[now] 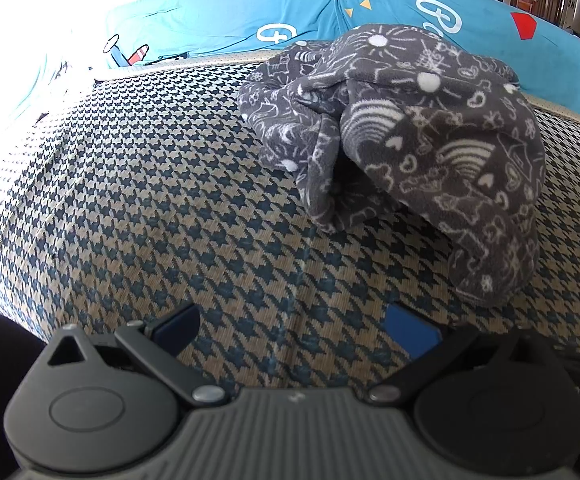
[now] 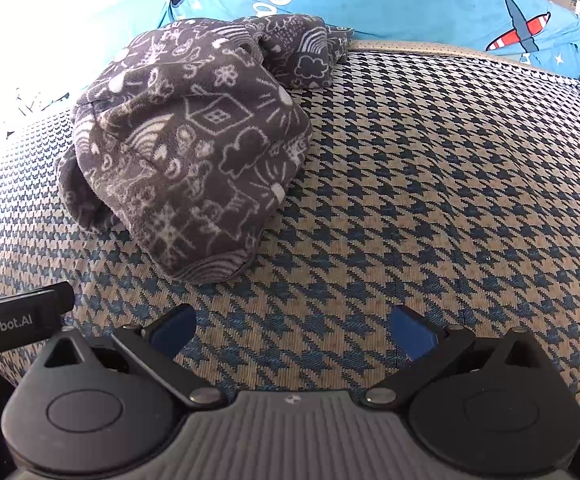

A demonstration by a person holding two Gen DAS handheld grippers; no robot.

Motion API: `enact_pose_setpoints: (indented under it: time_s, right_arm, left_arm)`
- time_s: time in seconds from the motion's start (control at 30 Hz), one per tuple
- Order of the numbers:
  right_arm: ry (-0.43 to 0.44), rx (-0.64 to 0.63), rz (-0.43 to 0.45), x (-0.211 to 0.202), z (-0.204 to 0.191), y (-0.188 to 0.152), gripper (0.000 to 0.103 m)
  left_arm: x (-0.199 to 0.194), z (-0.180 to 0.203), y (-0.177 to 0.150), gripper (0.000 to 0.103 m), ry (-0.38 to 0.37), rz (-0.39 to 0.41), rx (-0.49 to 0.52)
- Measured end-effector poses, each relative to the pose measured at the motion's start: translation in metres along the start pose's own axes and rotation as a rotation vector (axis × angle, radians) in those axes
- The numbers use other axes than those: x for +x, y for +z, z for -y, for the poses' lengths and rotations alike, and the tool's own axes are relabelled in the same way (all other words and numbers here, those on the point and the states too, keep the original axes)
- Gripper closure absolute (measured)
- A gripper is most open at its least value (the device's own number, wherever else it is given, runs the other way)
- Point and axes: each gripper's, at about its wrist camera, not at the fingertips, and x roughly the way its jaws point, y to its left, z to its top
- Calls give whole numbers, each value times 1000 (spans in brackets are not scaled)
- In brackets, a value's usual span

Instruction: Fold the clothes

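A dark grey fleece garment (image 1: pixel 417 148) printed with white doodles lies crumpled in a heap on a blue and beige houndstooth cover (image 1: pixel 162 208). In the left wrist view it sits ahead and to the right of my left gripper (image 1: pixel 293 332), which is open with nothing between its blue pads (image 1: pixel 409 334). In the right wrist view the same garment (image 2: pixel 186 148) lies ahead and to the left of my right gripper (image 2: pixel 293 330), also open and empty. Both grippers hover just short of the heap, apart from it.
A bright blue quilt (image 1: pixel 226 16) with cartoon prints is bunched along the far edge of the bed, and it shows too as the quilt (image 2: pixel 429 4) in the right wrist view. The other gripper's black body (image 2: pixel 14 320) shows at the left. Bare houndstooth cover (image 2: pixel 429 184) stretches to the right.
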Motion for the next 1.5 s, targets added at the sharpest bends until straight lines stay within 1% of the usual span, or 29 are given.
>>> enact_pose_setpoints:
  time_s: [1.5]
  right_arm:
    - [-2, -38, 6, -3, 3, -2, 0]
  left_arm:
    - [-2, 1, 0, 0, 4, -3, 3]
